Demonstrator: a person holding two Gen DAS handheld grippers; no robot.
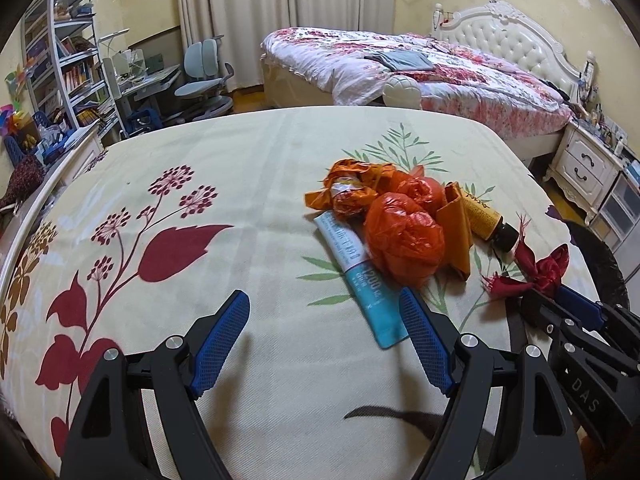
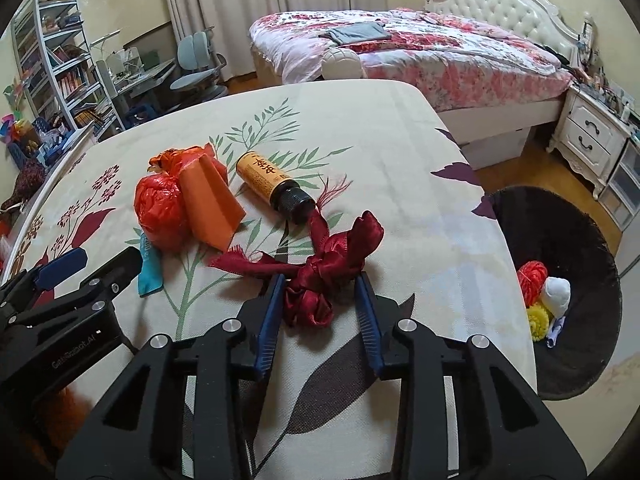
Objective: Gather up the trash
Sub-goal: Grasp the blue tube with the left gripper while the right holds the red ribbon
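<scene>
- A cream floral bedcover carried everything.
- On it lay crumpled orange bags, a blue tube, an amber bottle, and a knotted red ribbon.

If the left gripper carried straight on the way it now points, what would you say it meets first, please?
Most likely the bare bedspread. The left gripper stands open over printed cloth; the blue tube lies just inside its right finger and might be brushed, though depth is hard to judge.
</scene>
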